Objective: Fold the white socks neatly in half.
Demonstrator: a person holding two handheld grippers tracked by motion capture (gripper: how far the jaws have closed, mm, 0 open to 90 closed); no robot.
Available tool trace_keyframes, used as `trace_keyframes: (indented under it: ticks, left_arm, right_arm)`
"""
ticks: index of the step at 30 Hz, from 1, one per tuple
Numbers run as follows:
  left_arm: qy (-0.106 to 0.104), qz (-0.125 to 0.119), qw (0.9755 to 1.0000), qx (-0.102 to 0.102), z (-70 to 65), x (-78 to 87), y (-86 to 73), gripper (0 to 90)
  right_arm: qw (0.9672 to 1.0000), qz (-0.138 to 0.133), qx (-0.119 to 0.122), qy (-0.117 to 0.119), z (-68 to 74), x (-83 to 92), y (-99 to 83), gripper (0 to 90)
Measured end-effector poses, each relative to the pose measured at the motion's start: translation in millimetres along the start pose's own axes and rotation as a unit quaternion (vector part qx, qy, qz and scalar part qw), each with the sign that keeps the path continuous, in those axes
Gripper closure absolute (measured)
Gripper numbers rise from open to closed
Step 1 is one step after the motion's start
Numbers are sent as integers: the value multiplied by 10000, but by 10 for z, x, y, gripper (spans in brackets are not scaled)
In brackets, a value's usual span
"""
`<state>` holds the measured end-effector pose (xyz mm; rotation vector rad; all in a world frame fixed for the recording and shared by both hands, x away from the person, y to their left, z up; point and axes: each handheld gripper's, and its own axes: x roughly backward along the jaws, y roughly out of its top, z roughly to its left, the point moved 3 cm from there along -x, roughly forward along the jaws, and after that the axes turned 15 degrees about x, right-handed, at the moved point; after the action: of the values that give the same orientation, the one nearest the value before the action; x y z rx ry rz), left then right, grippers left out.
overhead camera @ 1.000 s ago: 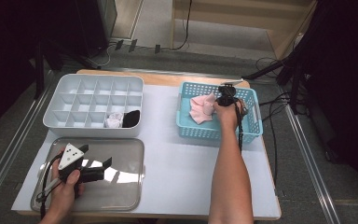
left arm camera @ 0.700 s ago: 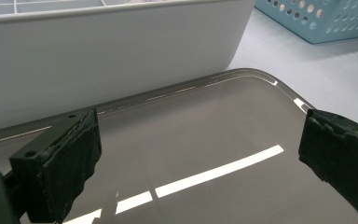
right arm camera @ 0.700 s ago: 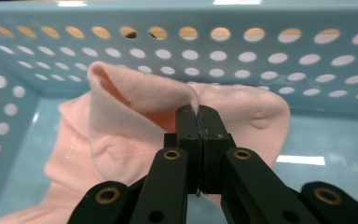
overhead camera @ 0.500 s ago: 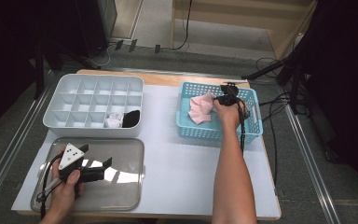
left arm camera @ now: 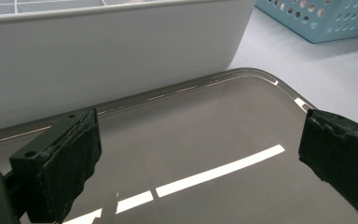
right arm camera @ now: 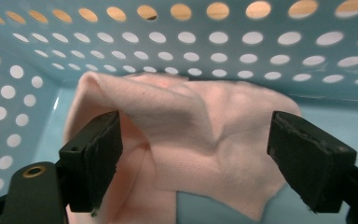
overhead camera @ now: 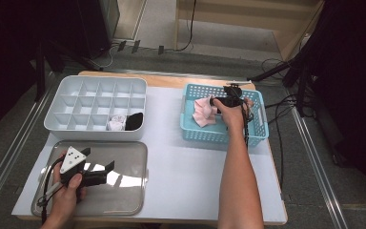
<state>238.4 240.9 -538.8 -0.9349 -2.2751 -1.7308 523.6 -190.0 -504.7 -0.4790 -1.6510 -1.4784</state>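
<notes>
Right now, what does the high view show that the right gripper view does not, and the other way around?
The high view alone gives the white divided box, the metal tray with the left gripper open over it, and the person's arms. The right gripper view alone gives the open right gripper close up, its jaws on either side of the cloth and apart from it. Both share the pink cloth inside the blue basket.
</notes>
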Motion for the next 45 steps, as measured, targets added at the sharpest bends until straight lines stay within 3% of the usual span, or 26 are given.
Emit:
trace_keyframes:
  ticks: [2, 5, 6, 8, 11, 14, 15, 16, 19, 23, 26, 31, 34, 35, 36, 38, 44, 45]
  left_arm:
    - [1, 14, 10000, 11, 1, 0, 0, 0]
    - [-1, 20, 10000, 6, 3, 0, 0, 0]
    - [3, 16, 10000, 11, 4, 1, 1, 0]
    - [-8, 9, 10000, 27, 5, 1, 1, 0]
    - [-9, 10, 10000, 31, 6, 1, 1, 0]
    - [-16, -2, 10000, 46, 5, 1, 1, 0]
    - [-16, -2, 10000, 46, 5, 1, 1, 0]
    - [-19, 5, 10000, 45, 10, 3, 3, 0]
    - [-12, 13, 10000, 36, 7, 0, 2, 0]
    - [11, 21, 10000, 20, 4, -2, 1, 0]
    - [19, 15, 10000, 21, 2, -4, 1, 0]
    - [21, 17, 10000, 22, 3, -5, 1, 0]
    - [17, 23, 10000, 27, 5, -4, 2, 0]
    - [17, 23, 10000, 27, 5, -4, 2, 0]
    - [15, 25, 10000, 24, 5, -4, 2, 0]
    - [14, 27, 10000, 25, 5, -4, 2, 0]
    - [24, 32, 10000, 22, 5, -6, 2, 0]
    - [20, 31, 10000, 25, 2, -7, 1, 0]
  right_arm:
    - [9996, 251, 50, 71, 17, -43, -13, 154]
    - [9976, 653, 115, -194, 5, -132, -66, 196]
    - [9975, 634, 145, -284, -8, -138, -67, 234]
    - [9973, 587, 93, -428, -33, -133, -61, 348]
    - [9940, 649, 206, -856, -55, -110, -70, 640]
    - [9950, 526, 178, -828, -57, -81, -60, 793]
    - [9950, 526, 178, -828, -57, -81, -60, 793]
    - [9950, 205, 139, -967, -56, -1, -30, 819]
    - [9950, -167, 125, -979, -56, 88, -4, 826]
    - [9962, -469, -144, -719, -78, 169, -2, 817]
    - [9990, -298, -215, -268, -78, 136, -37, 732]
    - [9999, 10, -102, -37, -66, 68, -89, 622]
    - [9999, -44, -81, -69, -44, 65, -69, 502]
    - [9999, -44, -81, -69, -44, 65, -69, 502]
    - [9999, -58, -2, -135, -26, 85, -55, 394]
    - [9994, -8, 53, -354, -32, 116, -45, 310]
    - [9989, -194, -261, -328, -21, 246, 2, 223]
    - [9985, -345, -291, -326, 1, 322, 34, 214]
